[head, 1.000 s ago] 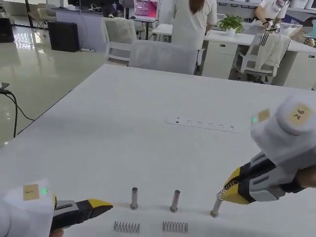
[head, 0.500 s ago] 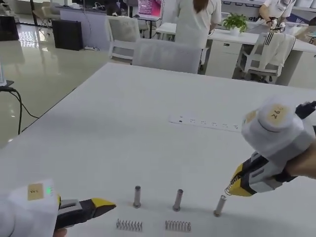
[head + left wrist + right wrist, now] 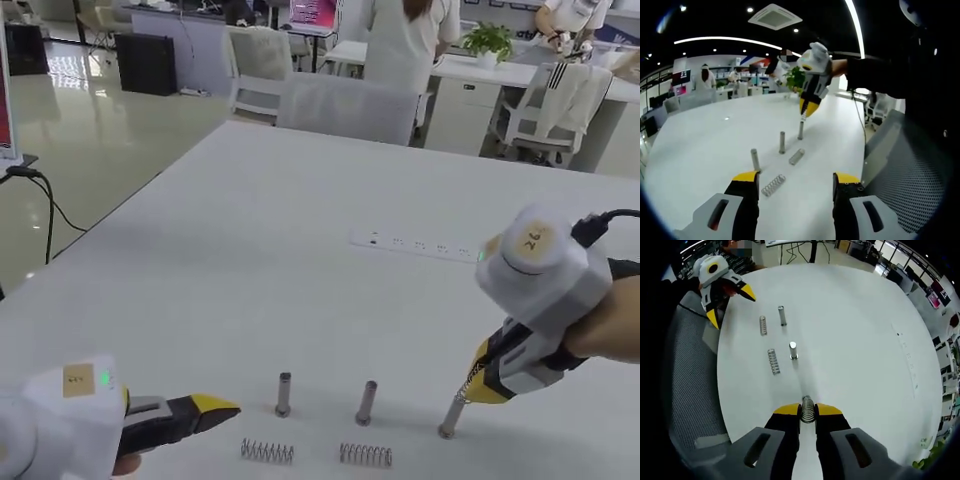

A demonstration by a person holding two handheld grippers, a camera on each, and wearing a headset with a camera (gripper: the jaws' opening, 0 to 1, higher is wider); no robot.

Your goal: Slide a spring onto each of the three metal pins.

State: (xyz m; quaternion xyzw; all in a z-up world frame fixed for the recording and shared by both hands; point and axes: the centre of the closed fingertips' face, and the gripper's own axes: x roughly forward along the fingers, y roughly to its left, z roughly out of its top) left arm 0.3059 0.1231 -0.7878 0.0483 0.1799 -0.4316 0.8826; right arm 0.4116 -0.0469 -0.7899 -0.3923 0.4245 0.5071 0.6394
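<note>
Three metal pins stand in a row on the white table: left pin (image 3: 284,393), middle pin (image 3: 367,402), right pin (image 3: 452,414). My right gripper (image 3: 478,385) is shut on a spring (image 3: 468,379) and holds it right at the top of the right pin. Seen end-on in the right gripper view, this spring (image 3: 808,409) sits between the shut jaws. Two more springs (image 3: 267,451) (image 3: 365,456) lie flat in front of the pins. My left gripper (image 3: 215,408) hovers open, left of the left pin. The left gripper view shows the pins (image 3: 782,142) beyond its spread jaws.
A white power strip (image 3: 420,246) lies farther back on the table (image 3: 250,250). The near table edge runs just in front of the springs. A grey chair (image 3: 345,108) stands at the far side, with people and desks beyond.
My right gripper has swung more upright and carried the spring from beside the right pin to over its top. The left gripper has stayed in place.
</note>
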